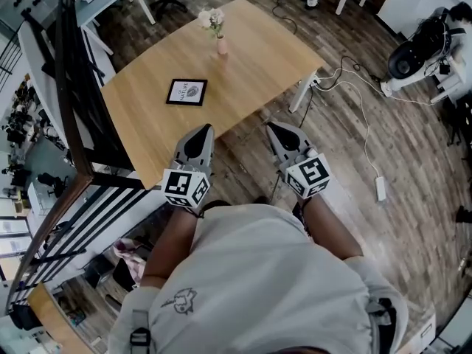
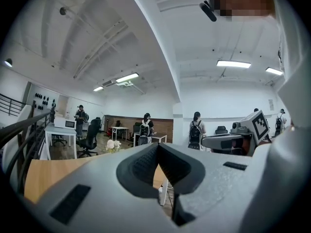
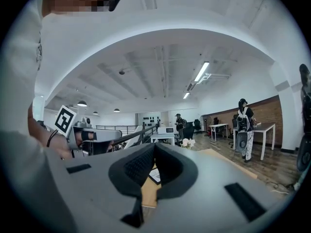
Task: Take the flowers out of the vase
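Observation:
Pale flowers (image 1: 212, 19) stand in a small pink vase (image 1: 221, 47) at the far end of a wooden table (image 1: 251, 65). Both grippers are held side by side in front of the table's near edge, well short of the vase. My left gripper (image 1: 203, 131) has its jaws together with nothing in them. My right gripper (image 1: 274, 128) is shut and empty too. In the left gripper view the flowers (image 2: 113, 144) show small beyond the closed jaws of the left gripper (image 2: 158, 147). In the right gripper view the flowers (image 3: 187, 142) appear far past the right gripper (image 3: 154, 147).
A black picture frame (image 1: 186, 92) lies on the table between the grippers and the vase. A dark railing (image 1: 74, 102) runs along the table's left side. Cables and a power strip (image 1: 380, 188) lie on the floor to the right. Several people (image 2: 196, 130) stand by desks far off.

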A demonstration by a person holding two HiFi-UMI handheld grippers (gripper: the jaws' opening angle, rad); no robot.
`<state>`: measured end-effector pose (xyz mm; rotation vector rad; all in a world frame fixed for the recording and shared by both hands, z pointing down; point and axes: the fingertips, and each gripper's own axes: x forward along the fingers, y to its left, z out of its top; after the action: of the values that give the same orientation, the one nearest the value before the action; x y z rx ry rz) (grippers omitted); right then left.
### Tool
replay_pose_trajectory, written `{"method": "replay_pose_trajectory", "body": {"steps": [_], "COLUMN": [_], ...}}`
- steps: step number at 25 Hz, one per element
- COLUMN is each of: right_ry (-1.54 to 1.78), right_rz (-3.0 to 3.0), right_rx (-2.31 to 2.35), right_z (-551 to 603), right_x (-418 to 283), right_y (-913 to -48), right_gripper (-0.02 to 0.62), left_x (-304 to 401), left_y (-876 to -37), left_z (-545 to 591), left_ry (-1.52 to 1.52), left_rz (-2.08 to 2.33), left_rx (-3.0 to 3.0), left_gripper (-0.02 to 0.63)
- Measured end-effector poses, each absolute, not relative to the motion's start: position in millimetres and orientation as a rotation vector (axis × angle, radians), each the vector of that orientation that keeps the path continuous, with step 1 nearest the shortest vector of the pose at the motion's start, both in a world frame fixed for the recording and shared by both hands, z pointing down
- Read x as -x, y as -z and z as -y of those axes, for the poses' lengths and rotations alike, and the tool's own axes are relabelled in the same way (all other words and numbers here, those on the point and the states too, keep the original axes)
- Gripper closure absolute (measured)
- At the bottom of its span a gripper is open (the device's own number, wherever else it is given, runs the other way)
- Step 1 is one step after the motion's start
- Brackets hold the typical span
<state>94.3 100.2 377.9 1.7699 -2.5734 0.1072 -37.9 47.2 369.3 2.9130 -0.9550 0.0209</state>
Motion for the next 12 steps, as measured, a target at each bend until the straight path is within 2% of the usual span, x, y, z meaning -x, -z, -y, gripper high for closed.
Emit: {"method": "replay_pose_trajectory", "body": {"steps": [12], "right_ry": [-0.170], "right_rz": [2.593], "right_rx": [-1.714], "right_z": [-37.5], "right_x": [-95.0], "right_y": [-395.9], "right_gripper": [0.591], "left_x": [39.5], "left_y": [-381.3], "left_z": [12.5], "left_ry": [0.021], "left_rz": [0.982], "left_rx": [-2.876], "left_gripper": [0.601]}}
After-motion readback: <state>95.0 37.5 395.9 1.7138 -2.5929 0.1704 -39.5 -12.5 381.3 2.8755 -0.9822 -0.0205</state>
